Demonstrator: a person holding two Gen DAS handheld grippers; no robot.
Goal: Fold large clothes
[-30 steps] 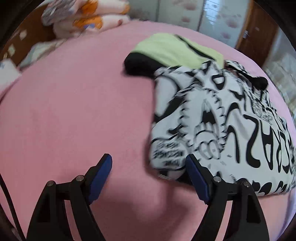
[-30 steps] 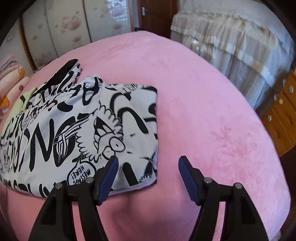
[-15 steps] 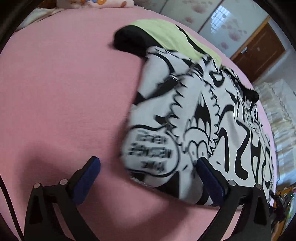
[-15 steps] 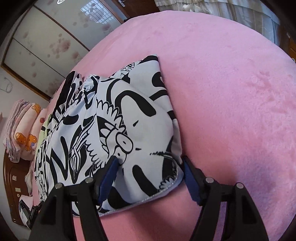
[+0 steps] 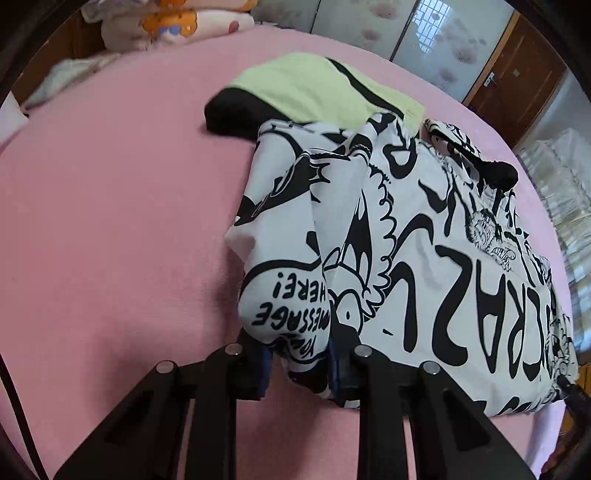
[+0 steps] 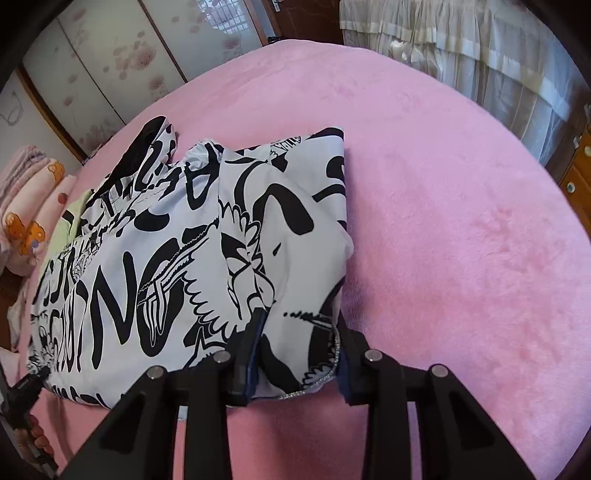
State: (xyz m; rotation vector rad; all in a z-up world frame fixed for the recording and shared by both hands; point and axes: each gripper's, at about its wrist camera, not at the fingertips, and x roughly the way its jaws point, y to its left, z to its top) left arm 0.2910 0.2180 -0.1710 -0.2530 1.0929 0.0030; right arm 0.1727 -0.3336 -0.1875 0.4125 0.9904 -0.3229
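Observation:
A white garment with bold black cartoon print (image 5: 424, 258) lies folded on the pink bed (image 5: 110, 221). My left gripper (image 5: 299, 365) is closing on the garment's near left corner, with the cloth bunched and pinched between its blue pads. In the right wrist view the same garment (image 6: 147, 258) spreads to the left. My right gripper (image 6: 299, 354) is closing on the near right corner, where the hem is gathered between its pads. Both corners are puckered up off the bed.
A light green and black garment (image 5: 314, 88) lies partly under the printed one at the far side. Folded patterned blankets (image 5: 177, 22) sit at the bed's head. Pale curtains (image 6: 480, 48) and a wooden drawer unit (image 6: 576, 177) stand beyond the bed (image 6: 443, 221).
Both grippers came forward over the garment's near corners and their jaws drew together from wide open onto the cloth. The fabric at both corners is now bunched.

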